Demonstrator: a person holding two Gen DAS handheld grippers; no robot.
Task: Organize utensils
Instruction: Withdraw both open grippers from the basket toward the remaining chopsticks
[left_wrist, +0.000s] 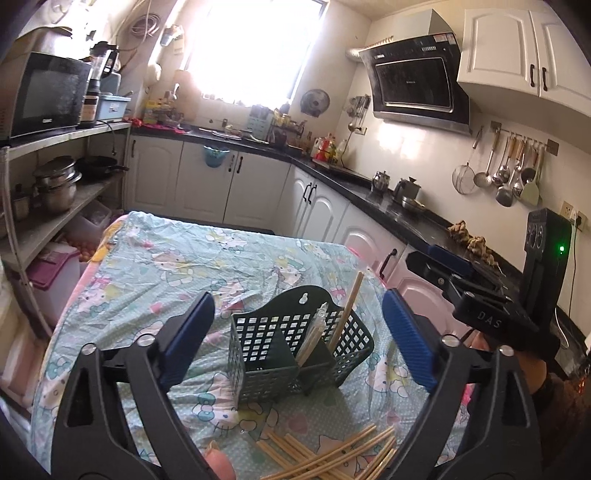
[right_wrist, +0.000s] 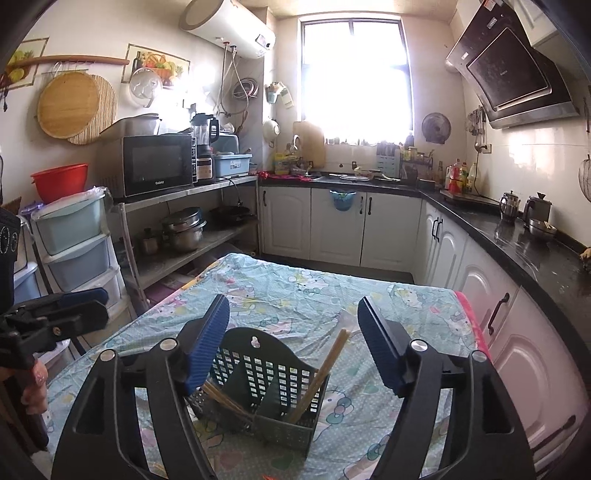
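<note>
A dark green lattice utensil holder (left_wrist: 295, 343) stands on the cartoon-print tablecloth (left_wrist: 192, 258). Wooden chopsticks (left_wrist: 345, 314) lean in its compartments. More loose chopsticks (left_wrist: 332, 456) lie in a pile on the cloth near the front edge. My left gripper (left_wrist: 295, 339) is open and empty, its blue pads either side of the holder. The right wrist view shows the same holder (right_wrist: 266, 387) with chopsticks (right_wrist: 321, 376) leaning in it. My right gripper (right_wrist: 293, 347) is open and empty above it, and also shows in the left wrist view (left_wrist: 476, 295) at the right.
A black countertop (left_wrist: 388, 206) with kettles runs along the right over white cabinets. A metal shelf (right_wrist: 177, 229) with a microwave and pots stands on the left. Plastic drawers (right_wrist: 74, 243) stand beside it. Hanging ladles (left_wrist: 506, 173) line the right wall.
</note>
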